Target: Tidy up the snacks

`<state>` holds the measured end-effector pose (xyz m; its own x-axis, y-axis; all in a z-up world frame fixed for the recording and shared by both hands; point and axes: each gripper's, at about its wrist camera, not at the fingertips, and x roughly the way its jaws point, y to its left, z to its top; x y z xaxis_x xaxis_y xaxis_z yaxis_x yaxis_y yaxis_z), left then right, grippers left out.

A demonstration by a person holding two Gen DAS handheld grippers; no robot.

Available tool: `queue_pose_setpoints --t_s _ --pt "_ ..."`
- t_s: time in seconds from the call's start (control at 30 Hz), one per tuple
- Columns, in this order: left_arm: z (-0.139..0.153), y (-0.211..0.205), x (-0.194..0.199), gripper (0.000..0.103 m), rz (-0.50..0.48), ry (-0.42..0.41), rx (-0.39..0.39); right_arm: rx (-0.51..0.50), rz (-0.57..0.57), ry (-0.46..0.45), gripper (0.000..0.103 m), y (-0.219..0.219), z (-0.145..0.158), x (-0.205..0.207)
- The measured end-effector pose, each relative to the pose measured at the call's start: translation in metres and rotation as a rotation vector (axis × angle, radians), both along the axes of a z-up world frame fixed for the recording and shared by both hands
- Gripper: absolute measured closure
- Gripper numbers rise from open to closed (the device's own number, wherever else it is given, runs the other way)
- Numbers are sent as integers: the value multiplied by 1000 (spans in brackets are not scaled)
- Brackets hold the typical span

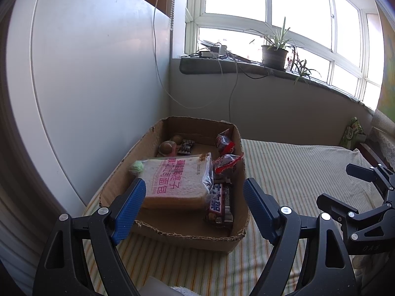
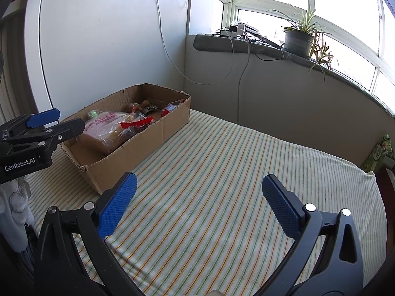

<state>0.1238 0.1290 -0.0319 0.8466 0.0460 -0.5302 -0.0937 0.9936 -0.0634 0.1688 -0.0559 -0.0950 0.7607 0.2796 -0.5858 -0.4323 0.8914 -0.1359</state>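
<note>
A shallow cardboard box (image 1: pixel 187 238) (image 2: pixel 158 133) sits on the striped cloth against the white panel. Inside lie a bagged loaf of sliced bread (image 1: pixel 176 182) (image 2: pixel 103 128), a dark chocolate bar (image 1: pixel 221 203), red-wrapped snacks (image 1: pixel 226 159) (image 2: pixel 138 123), a green ball (image 1: pixel 136 167) and small round brown items (image 1: pixel 169 146). My left gripper (image 1: pixel 195 197) is open just in front of the box, empty, its blue pads either side of the bread. My right gripper (image 2: pixel 198 197) is open over bare cloth to the right of the box, holding nothing.
The striped cloth (image 2: pixel 234 172) stretches right of the box. A white panel (image 1: pixel 93 74) stands at the left; a windowsill with a potted plant (image 2: pixel 300 38) and hanging cables (image 2: pixel 237 79) lies behind. A green carton (image 2: pixel 379 153) sits at the far right edge.
</note>
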Motion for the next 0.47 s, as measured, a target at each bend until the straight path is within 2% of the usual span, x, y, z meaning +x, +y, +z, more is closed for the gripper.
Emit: queue_pose_setpoints --t_s 0.47 --pt "-1 -1 -3 22 1 -7 6 -2 -16 6 0 -2 -1 -1"
